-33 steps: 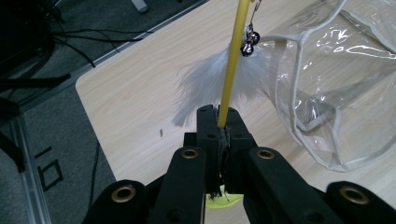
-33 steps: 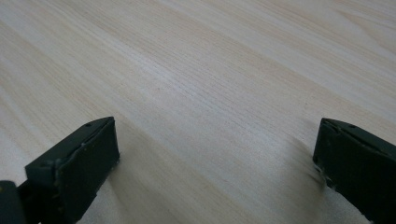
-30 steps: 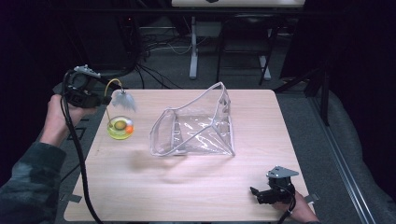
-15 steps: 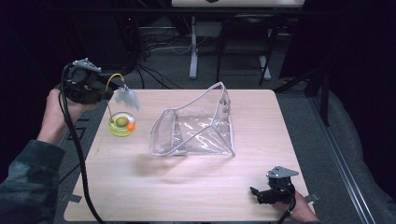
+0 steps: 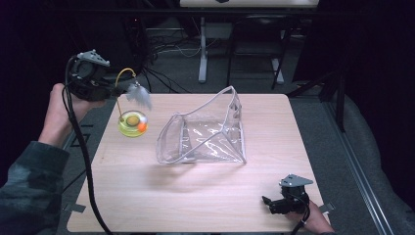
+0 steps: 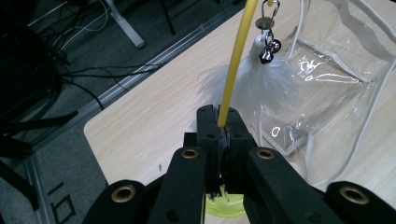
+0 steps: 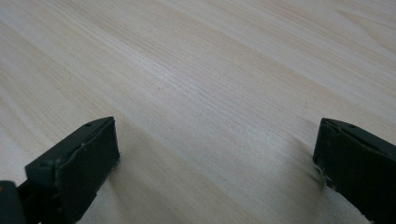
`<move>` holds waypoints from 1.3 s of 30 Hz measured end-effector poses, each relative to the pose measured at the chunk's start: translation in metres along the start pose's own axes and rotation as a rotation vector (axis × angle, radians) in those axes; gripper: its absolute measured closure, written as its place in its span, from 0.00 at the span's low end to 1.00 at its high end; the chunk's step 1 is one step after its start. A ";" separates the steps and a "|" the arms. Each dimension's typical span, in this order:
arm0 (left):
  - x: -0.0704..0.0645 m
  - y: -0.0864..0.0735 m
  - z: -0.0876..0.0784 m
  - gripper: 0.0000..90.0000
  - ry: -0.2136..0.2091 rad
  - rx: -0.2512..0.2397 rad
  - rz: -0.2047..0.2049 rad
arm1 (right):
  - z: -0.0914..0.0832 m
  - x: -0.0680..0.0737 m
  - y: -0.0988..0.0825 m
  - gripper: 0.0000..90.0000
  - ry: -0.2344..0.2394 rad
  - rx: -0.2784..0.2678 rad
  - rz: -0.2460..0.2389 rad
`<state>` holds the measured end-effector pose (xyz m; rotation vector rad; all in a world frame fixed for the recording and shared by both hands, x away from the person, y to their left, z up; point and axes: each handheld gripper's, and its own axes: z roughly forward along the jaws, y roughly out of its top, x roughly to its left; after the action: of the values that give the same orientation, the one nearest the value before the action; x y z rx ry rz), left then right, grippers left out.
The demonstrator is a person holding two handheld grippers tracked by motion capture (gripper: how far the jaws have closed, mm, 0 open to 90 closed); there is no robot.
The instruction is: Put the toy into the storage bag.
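Presently the left gripper point(image 5: 113, 91) is held off the table's left edge, near the far left corner, in the person's left hand point(image 5: 56, 115). Its jaws are pressed together on the yellow wand point(image 6: 236, 60) of a cat toy. In the left gripper view the wand rises straight out from between the two closed jaws. The wand arches over and carries a white feather point(image 5: 139, 95) on a small clip with bells point(image 6: 268, 44). The feather hangs in the air just above the toy's yellow-green base point(image 5: 132, 123).

The base shows over the table point(image 5: 205, 196) close to the left edge, towards the far side; whether it sits on the wood or is lifted slightly clear cannot be told from the high view. An orange ball point(image 5: 142, 127) lies in its ring.

A clear plastic bag point(image 5: 205, 134) with white trim lies on its side at the middle of the table, well apart from the base, mouth turned towards the left edge.

The right gripper point(image 5: 268, 201) rests at the near right corner, in the person's right hand point(image 5: 315, 223). Its jaws stand wide apart, with bare wood between them and nothing held.
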<state>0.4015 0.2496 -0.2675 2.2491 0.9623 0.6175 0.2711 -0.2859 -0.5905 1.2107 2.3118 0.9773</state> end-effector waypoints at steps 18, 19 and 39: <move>-0.023 0.032 0.000 0.98 -0.031 -0.019 0.057 | 0.000 0.000 0.000 0.00 0.001 0.004 -0.003; -0.026 0.036 0.001 0.98 -0.042 -0.021 0.063 | 0.000 0.000 0.000 0.00 0.001 0.004 -0.003; -0.061 0.061 0.031 0.98 -0.138 -0.021 0.133 | 0.000 0.000 0.000 0.00 0.001 0.003 -0.003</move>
<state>0.4111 0.1588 -0.2581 2.3172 0.7407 0.5194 0.2712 -0.2861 -0.5902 1.2083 2.3160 0.9739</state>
